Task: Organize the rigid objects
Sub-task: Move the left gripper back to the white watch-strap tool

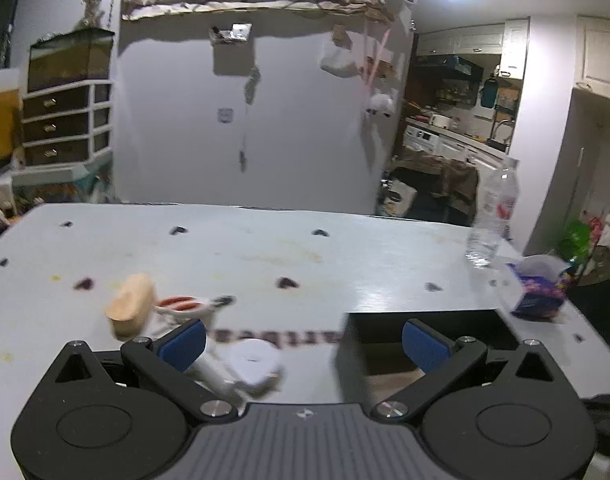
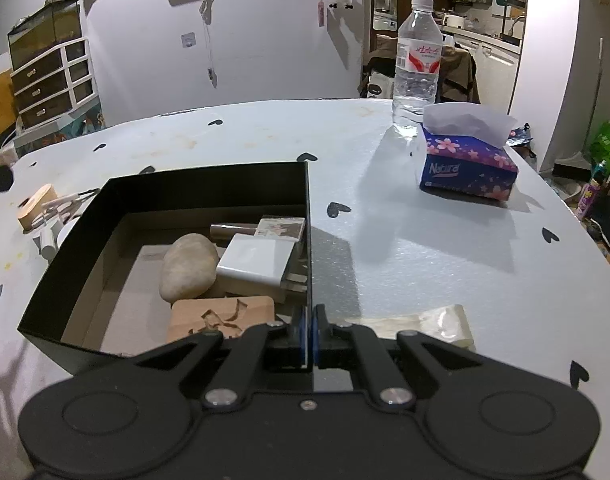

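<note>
A: Where do things stand around the black box [image 2: 209,188]?

B: The right gripper [image 2: 309,336] is pinched fully closed on the box's right wall, at its near corner. Inside the box lie a pale stone [image 2: 189,266], a white tile [image 2: 257,264] leaning just right of the stone, a carved wooden block [image 2: 223,318] at the near side, and a patterned tile [image 2: 281,227] toward the back. A brown piece behind the white tile is mostly hidden, so I can't name it.

A: And the left gripper [image 1: 303,346]?

B: Its blue pads [image 1: 183,344] stand wide apart with nothing between them. The left wrist view is blurred. Left of the box it shows a small wooden block [image 1: 129,312], a white round object [image 1: 253,362], and something with a red and white part [image 1: 179,305]; I can't tell what that last one is. The box is only a dark corner [image 1: 425,332] there, cut off by the gripper body.

A: Anything right of the box?

B: A translucent flat piece [image 2: 437,324] lies on the table [image 2: 425,248] just beside the box, partly covered by the right gripper. Farther back sit a tissue box [image 2: 467,164] and a water bottle [image 2: 417,60], near each other.
</note>
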Demonstrator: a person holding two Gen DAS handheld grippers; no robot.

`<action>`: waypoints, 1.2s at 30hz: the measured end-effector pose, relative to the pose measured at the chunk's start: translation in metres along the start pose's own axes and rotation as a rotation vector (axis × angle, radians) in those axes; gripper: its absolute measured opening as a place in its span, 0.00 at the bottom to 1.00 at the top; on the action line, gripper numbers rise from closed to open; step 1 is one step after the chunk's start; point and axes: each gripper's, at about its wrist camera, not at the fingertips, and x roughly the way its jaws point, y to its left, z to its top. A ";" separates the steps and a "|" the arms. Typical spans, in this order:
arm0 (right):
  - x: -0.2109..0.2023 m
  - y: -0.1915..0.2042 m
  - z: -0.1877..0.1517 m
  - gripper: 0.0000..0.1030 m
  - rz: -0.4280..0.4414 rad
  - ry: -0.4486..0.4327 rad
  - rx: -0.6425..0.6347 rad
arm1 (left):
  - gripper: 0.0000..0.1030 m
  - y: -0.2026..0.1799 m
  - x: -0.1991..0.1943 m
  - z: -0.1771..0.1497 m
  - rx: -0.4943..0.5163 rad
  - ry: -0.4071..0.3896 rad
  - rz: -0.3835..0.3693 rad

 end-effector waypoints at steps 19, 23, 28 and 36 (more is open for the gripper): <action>0.001 0.003 0.000 0.04 -0.024 0.005 0.003 | 1.00 0.082 0.068 -0.052 0.260 0.169 -0.101; 0.001 0.003 0.000 0.04 -0.025 0.006 0.005 | 1.00 0.088 0.085 -0.052 0.328 0.188 -0.091; 0.003 0.003 0.001 0.04 -0.032 0.012 0.005 | 1.00 0.100 0.101 -0.045 0.393 0.164 -0.113; 0.004 0.005 0.002 0.05 -0.045 0.018 0.006 | 1.00 0.103 0.119 -0.036 0.479 0.173 -0.212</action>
